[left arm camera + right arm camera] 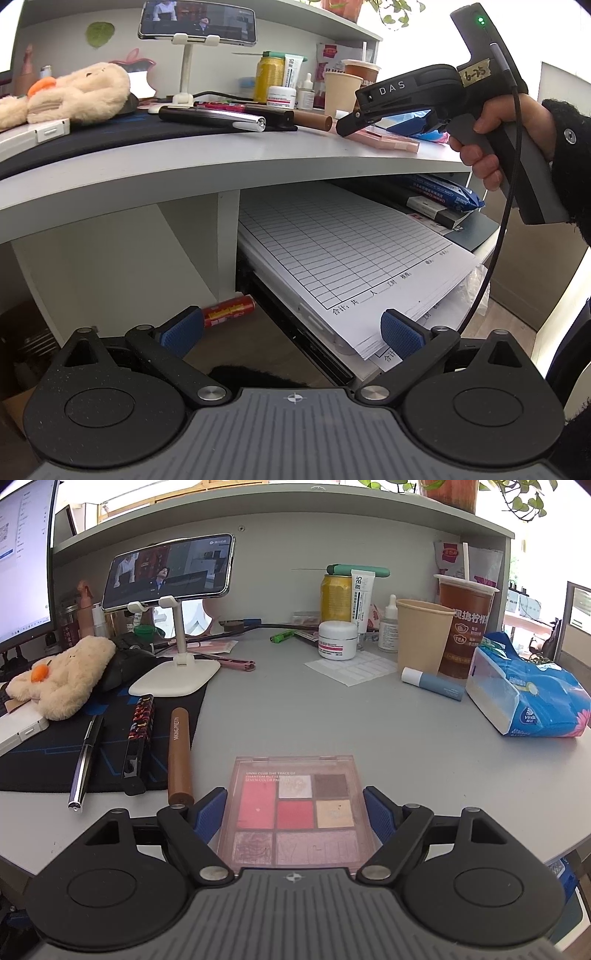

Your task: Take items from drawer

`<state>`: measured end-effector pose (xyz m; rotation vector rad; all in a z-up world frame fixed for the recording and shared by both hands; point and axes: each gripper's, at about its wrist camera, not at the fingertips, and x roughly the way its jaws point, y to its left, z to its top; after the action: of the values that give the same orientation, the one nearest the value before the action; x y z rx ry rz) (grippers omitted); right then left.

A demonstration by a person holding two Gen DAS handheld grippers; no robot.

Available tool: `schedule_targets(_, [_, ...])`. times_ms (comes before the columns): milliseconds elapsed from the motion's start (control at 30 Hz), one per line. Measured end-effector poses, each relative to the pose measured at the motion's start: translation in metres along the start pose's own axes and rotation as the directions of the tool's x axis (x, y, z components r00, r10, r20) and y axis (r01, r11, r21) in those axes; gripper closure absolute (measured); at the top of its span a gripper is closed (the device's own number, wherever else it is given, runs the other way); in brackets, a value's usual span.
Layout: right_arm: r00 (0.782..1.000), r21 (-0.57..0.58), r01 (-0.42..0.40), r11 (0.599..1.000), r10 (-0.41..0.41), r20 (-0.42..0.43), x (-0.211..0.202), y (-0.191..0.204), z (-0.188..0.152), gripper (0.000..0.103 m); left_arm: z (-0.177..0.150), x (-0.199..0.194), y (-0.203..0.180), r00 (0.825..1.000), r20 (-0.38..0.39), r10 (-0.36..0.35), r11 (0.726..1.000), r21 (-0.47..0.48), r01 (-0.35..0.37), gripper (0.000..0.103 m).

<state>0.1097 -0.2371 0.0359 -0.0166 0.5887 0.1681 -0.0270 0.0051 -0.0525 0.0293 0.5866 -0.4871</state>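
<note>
Left wrist view: the left gripper (pixel 293 328) hangs below the counter (pixel 229 162) with its fingers (pixel 400 332) spread wide and holding nothing, facing the open drawer (pixel 314 321). A stack of ruled forms (pixel 343 254) lies on top in the drawer, with a blue packet (pixel 447 190) and a dark box (pixel 436 208) further back. The right gripper (pixel 388 123), held in a hand (pixel 480 147), sits over the counter edge. Right wrist view: the right gripper (pixel 295 810) has its fingers (pixel 212 812) open, one on each side of the eyeshadow palette (pixel 295 812) lying flat on the counter (pixel 332 716); contact cannot be confirmed. A brown tube (pixel 180 753), patterned case (pixel 138 734) and pen (pixel 85 760) lie to the left.
</note>
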Motion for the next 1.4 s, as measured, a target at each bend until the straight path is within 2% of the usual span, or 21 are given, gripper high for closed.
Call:
schedule_targets(167, [1.0, 0.035, -0.004, 0.999, 0.004, 0.01, -0.003, -0.004, 0.0, 0.025, 0.0, 0.001, -0.002, 1.0, -0.007, -0.002, 1.0, 0.008, 0.002, 0.001])
schedule_targets(233, [1.0, 0.057, -0.006, 0.998, 0.005, 0.012, -0.005, -0.008, 0.0, 0.02, 0.0, 0.002, -0.003, 1.0, -0.009, -0.003, 1.0, 0.013, 0.003, 0.001])
schedule_targets(400, [0.999, 0.091, -0.006, 0.996, 0.002, 0.042, -0.014, -0.014, -0.002, 0.02, 0.0, 0.003, -0.005, 1.0, -0.015, -0.004, 1.0, 0.024, 0.004, 0.001])
schedule_targets(600, [0.994, 0.139, 0.01, 0.99, -0.025, 0.102, -0.043, -0.026, -0.01, 0.019, -0.001, 0.005, -0.009, 1.0, -0.023, -0.013, 0.999, 0.04, 0.014, 0.001])
schedule_targets(733, [0.99, 0.148, -0.008, 0.989, -0.013, 0.142, -0.066, -0.033, -0.018, 0.017, -0.002, 0.007, -0.013, 0.999, -0.033, -0.025, 0.999, 0.048, 0.026, 0.001])
schedule_targets(933, [0.976, 0.026, 0.014, 1.0, -0.02, 0.218, -0.096, -0.033, -0.034, 0.013, -0.002, 0.008, -0.017, 0.999, -0.039, -0.032, 0.997, 0.065, 0.034, 0.001])
schedule_targets(1133, [0.965, -0.109, -0.025, 0.994, 0.052, 0.258, -0.117, -0.036, -0.048, 0.013, -0.002, 0.007, -0.025, 0.998, -0.041, -0.038, 0.995, 0.093, 0.042, 0.001])
schedule_targets(1267, [0.968, -0.182, -0.047, 0.982, 0.09, 0.236, -0.129, -0.037, -0.056, 0.013, -0.002, 0.007, -0.028, 0.998, -0.047, -0.041, 0.993, 0.106, 0.045, 0.002])
schedule_targets(1400, [0.984, -0.207, -0.045, 0.977, 0.079, 0.162, -0.125, -0.043, -0.065, 0.013, -0.003, 0.006, -0.032, 0.997, -0.053, -0.056, 0.991, 0.121, 0.062, 0.005])
